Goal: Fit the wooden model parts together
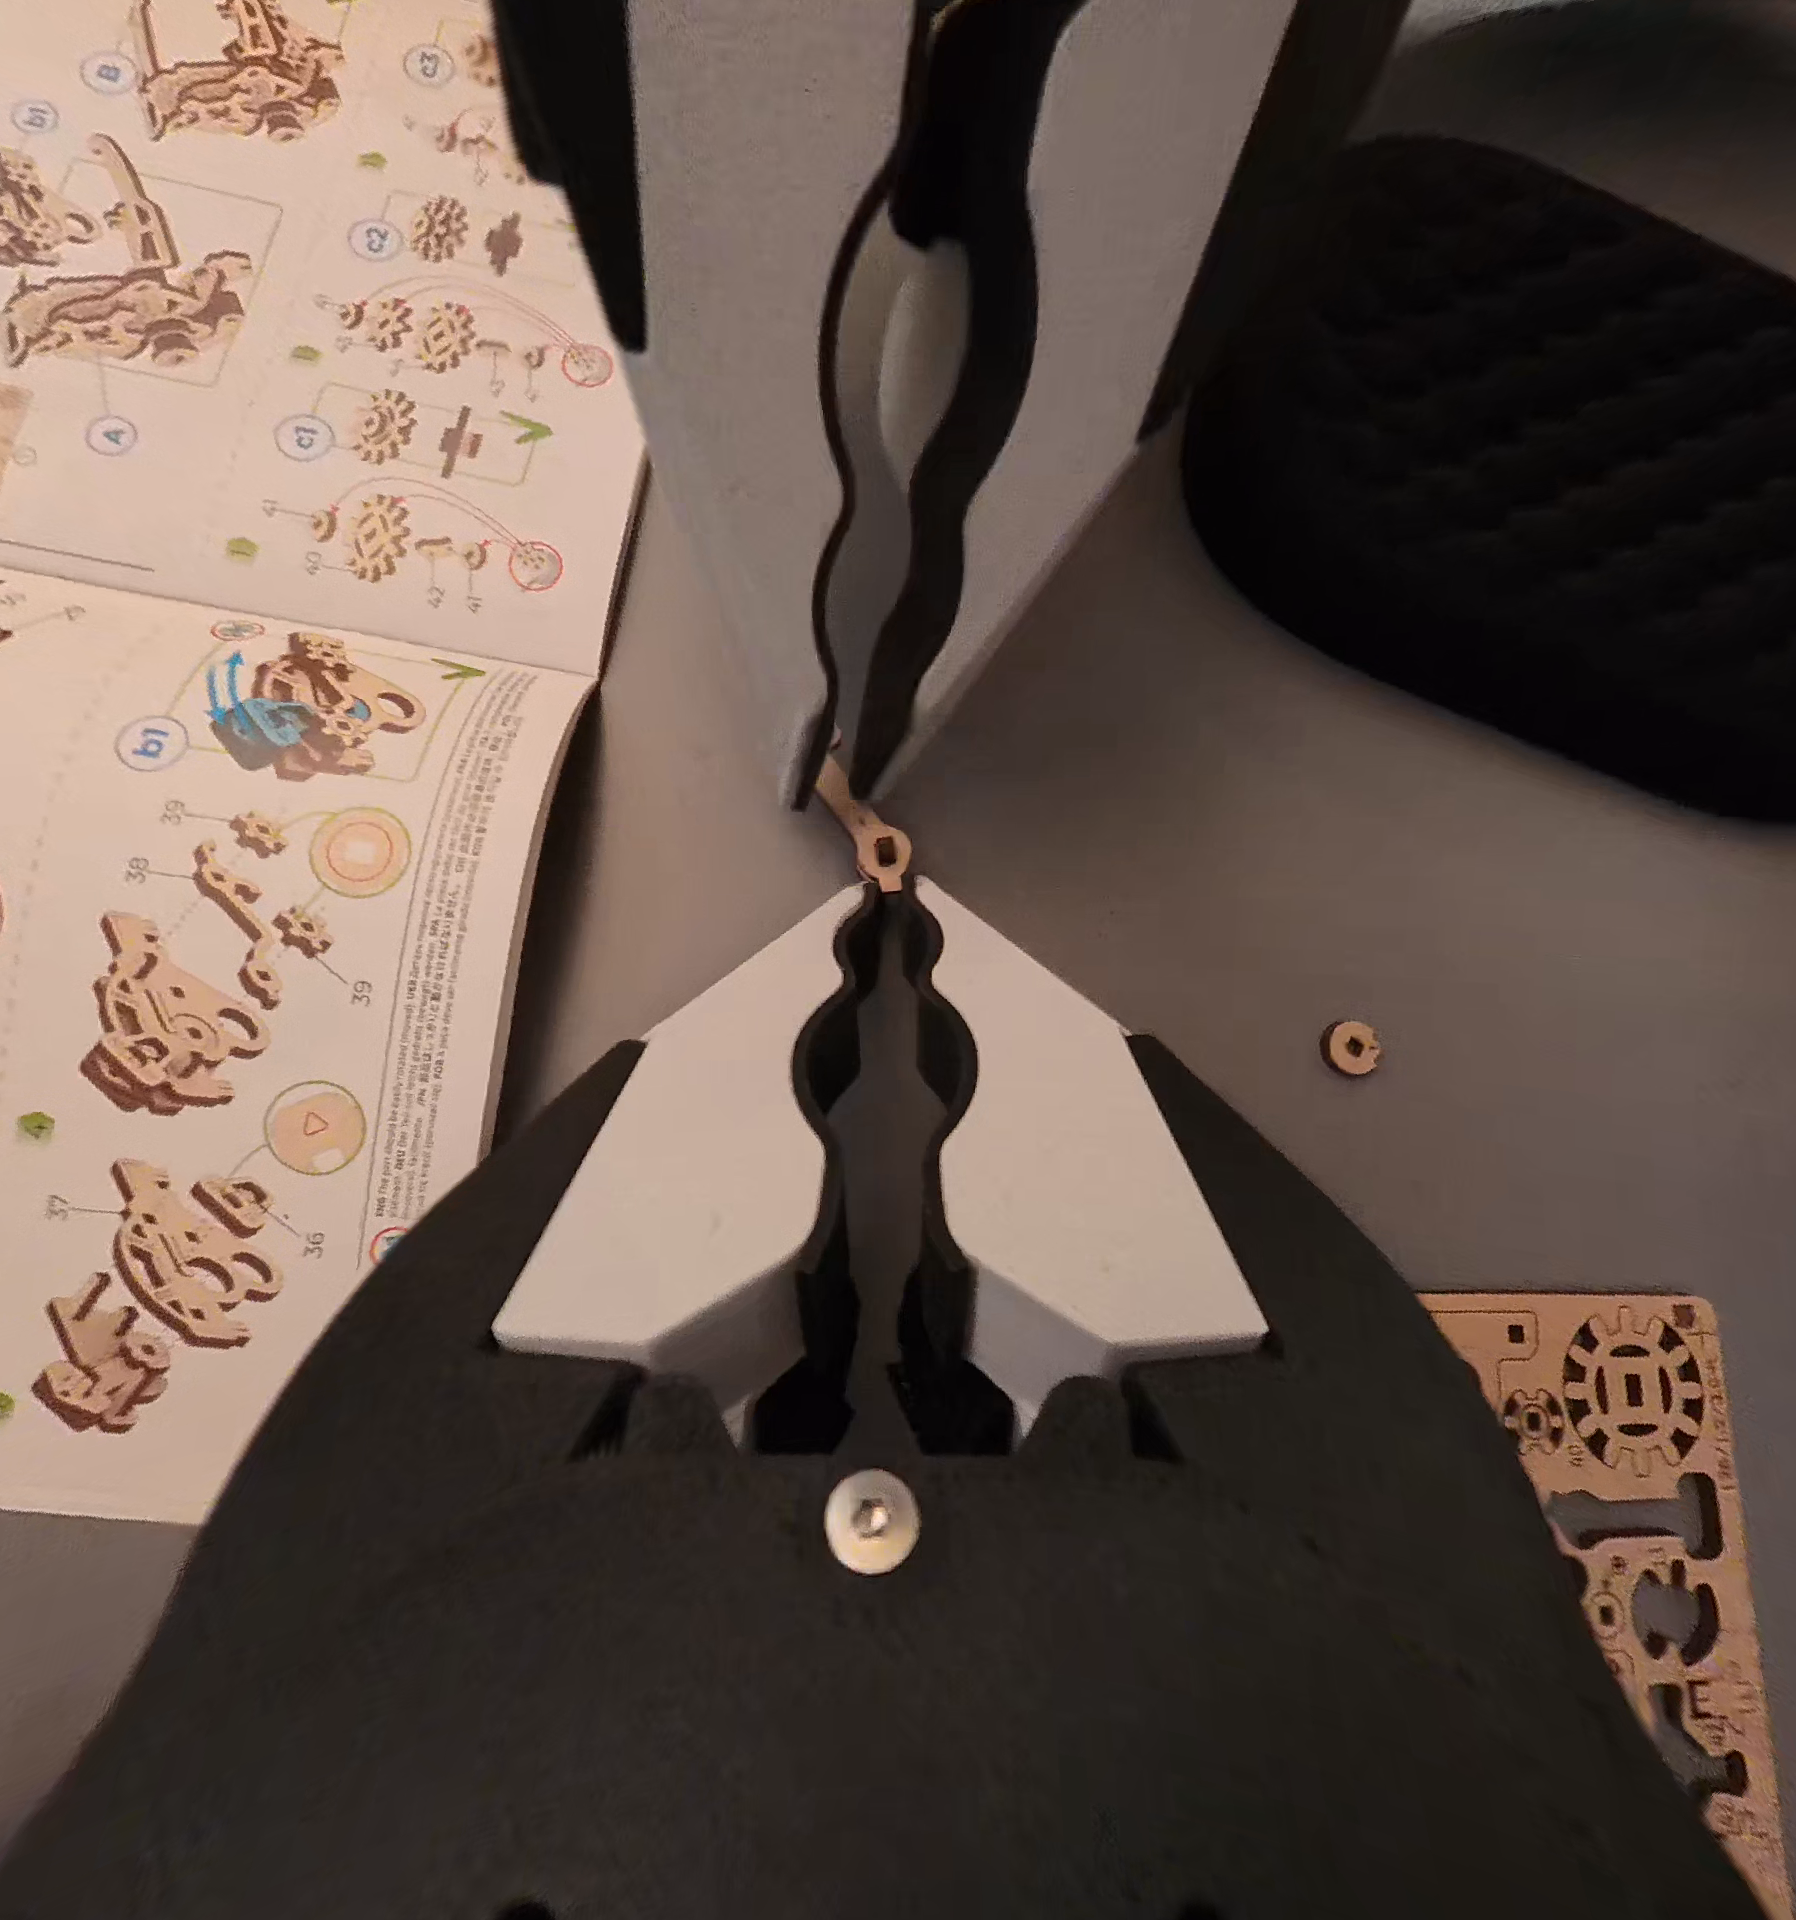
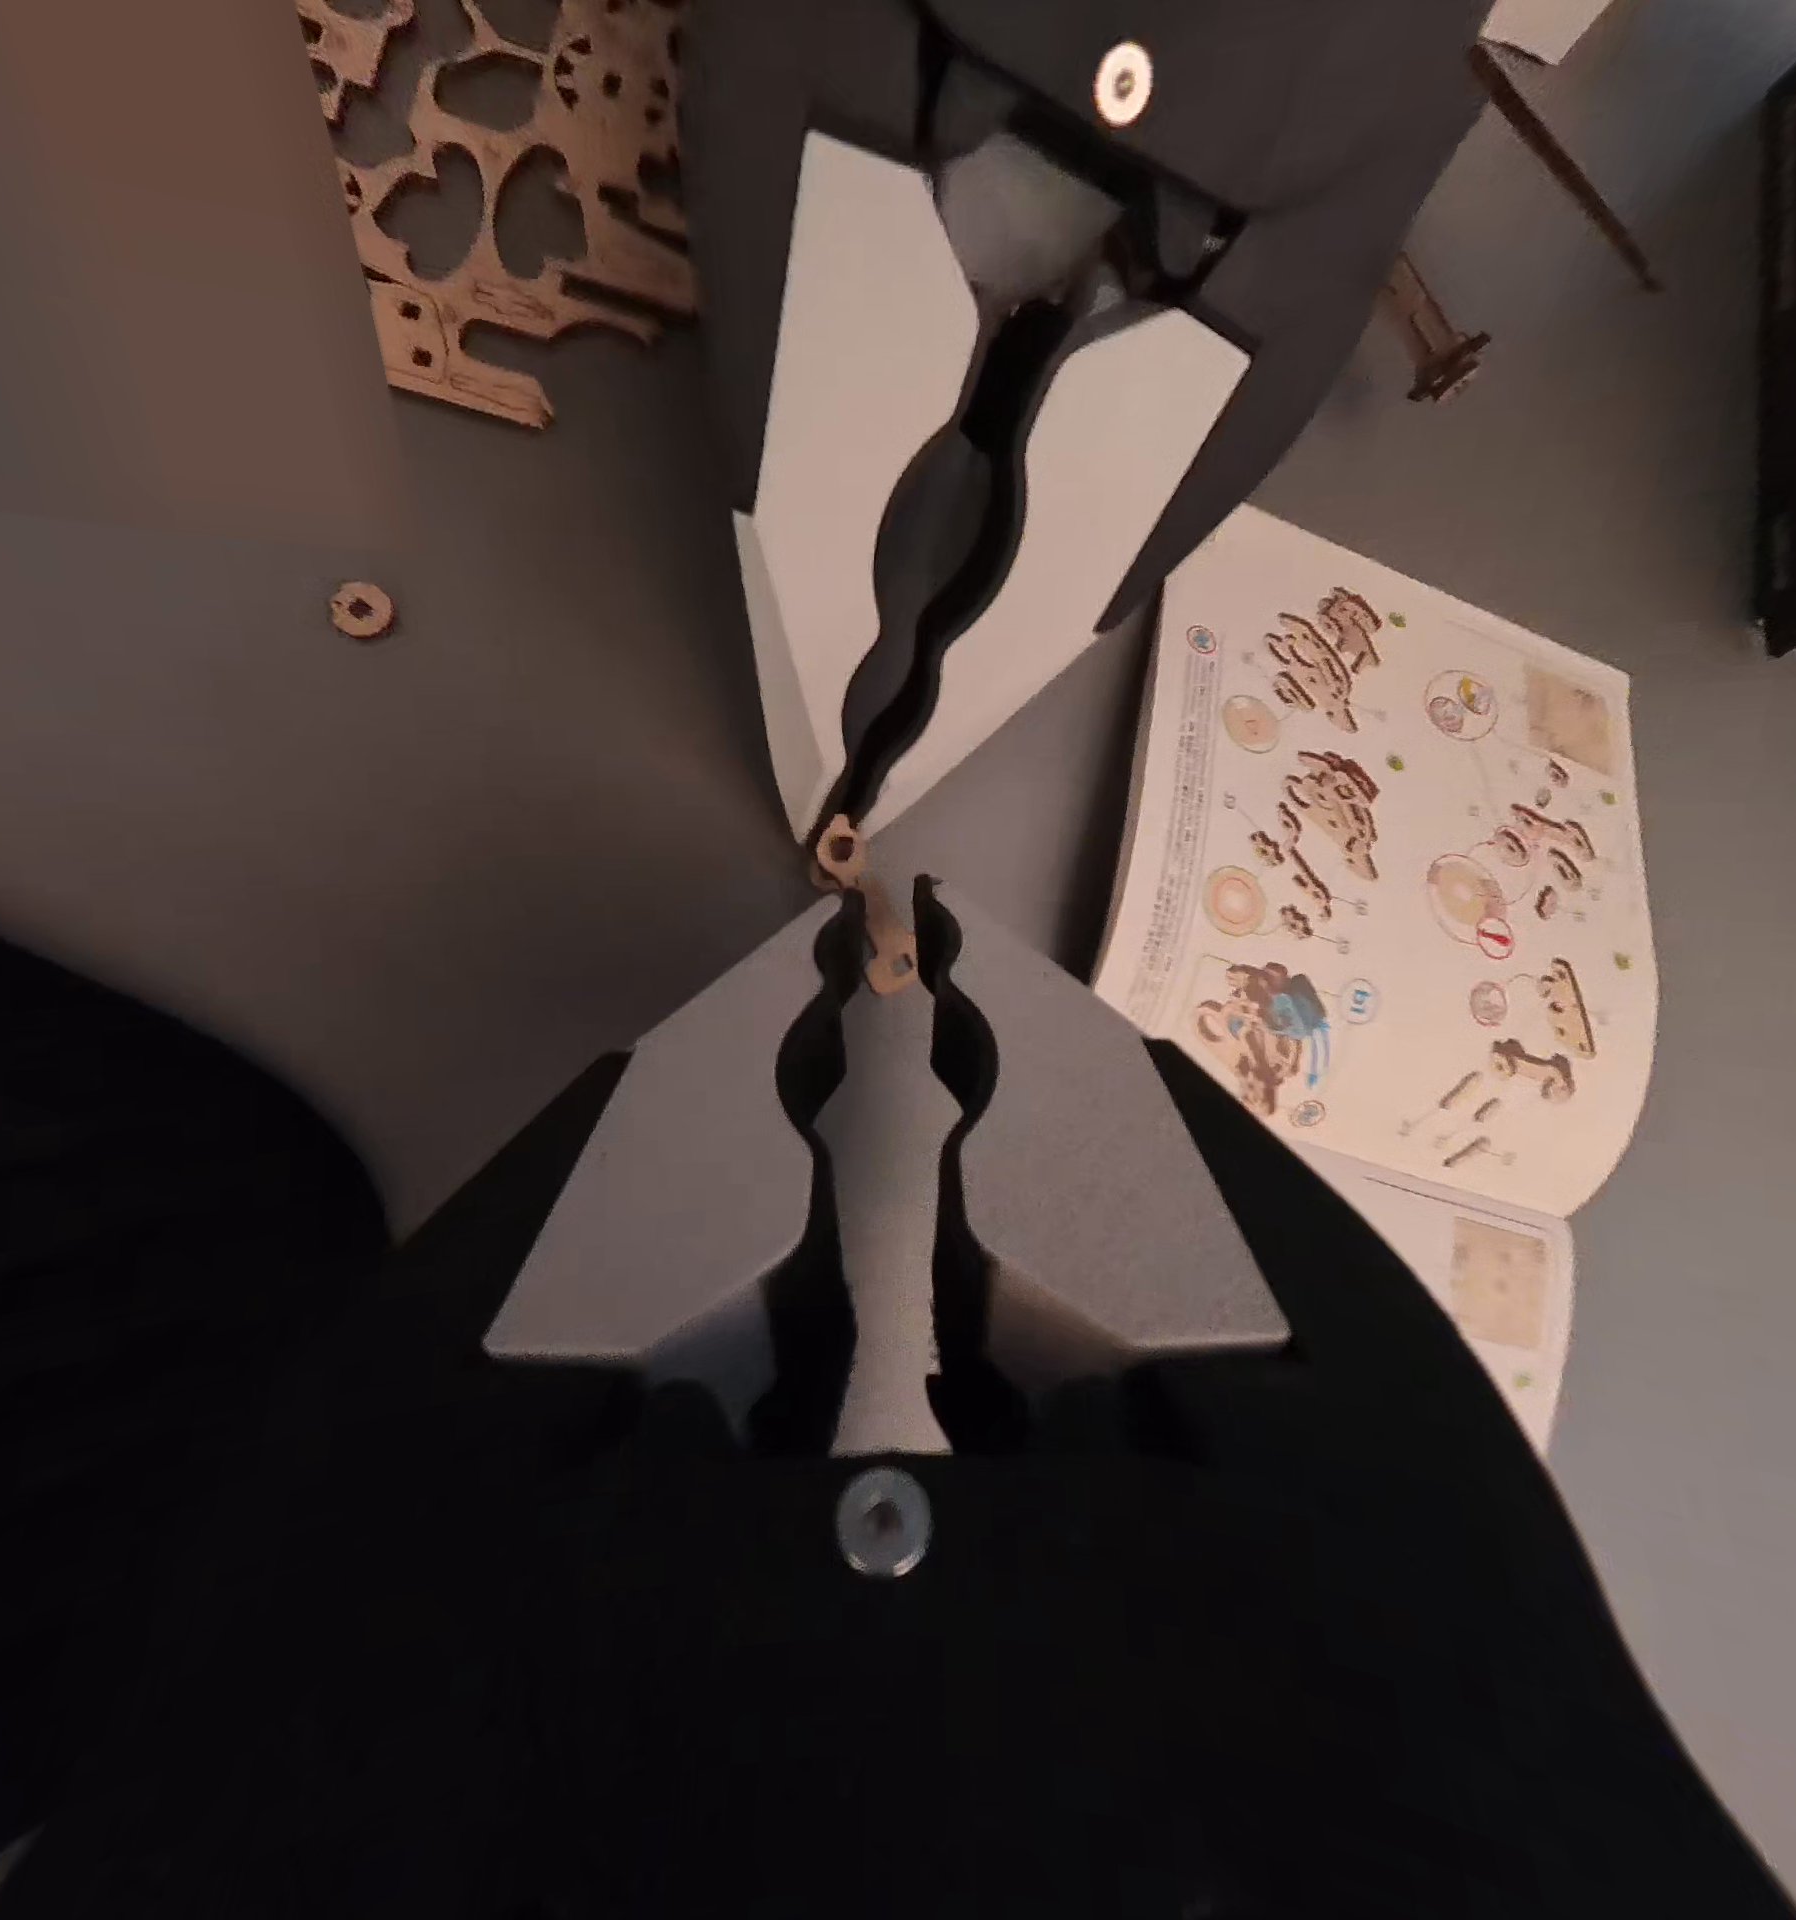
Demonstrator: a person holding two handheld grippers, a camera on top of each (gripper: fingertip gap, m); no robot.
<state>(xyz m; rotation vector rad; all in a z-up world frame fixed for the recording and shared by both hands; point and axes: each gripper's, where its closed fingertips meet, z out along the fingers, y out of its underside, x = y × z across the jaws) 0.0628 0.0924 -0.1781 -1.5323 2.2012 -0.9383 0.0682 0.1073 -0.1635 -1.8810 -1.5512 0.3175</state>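
On the left, the open paper instruction booklet (image 1: 250,727) is lying on the grey table (image 1: 1133,935). At centre, the left gripper (image 1: 886,891) is pinching a small tan wooden gear (image 2: 838,847) at its tips, meeting the right gripper (image 2: 886,914), narrowly parted around a flat tan wooden lever (image 2: 886,951). Right of them, a small round wooden washer (image 1: 1353,1049) is sitting loose near the perforated plywood parts sheet (image 1: 1642,1507).

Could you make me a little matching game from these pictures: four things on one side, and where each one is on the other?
Things:
1. small cog
2. flat strip
3. round washer
4. booklet

Places:
A. lying open on the table
B. pinched in the right gripper
C. lying loose on the table, alone
D. pinched in the left gripper

Pairs: 1-D, 2-B, 3-C, 4-A
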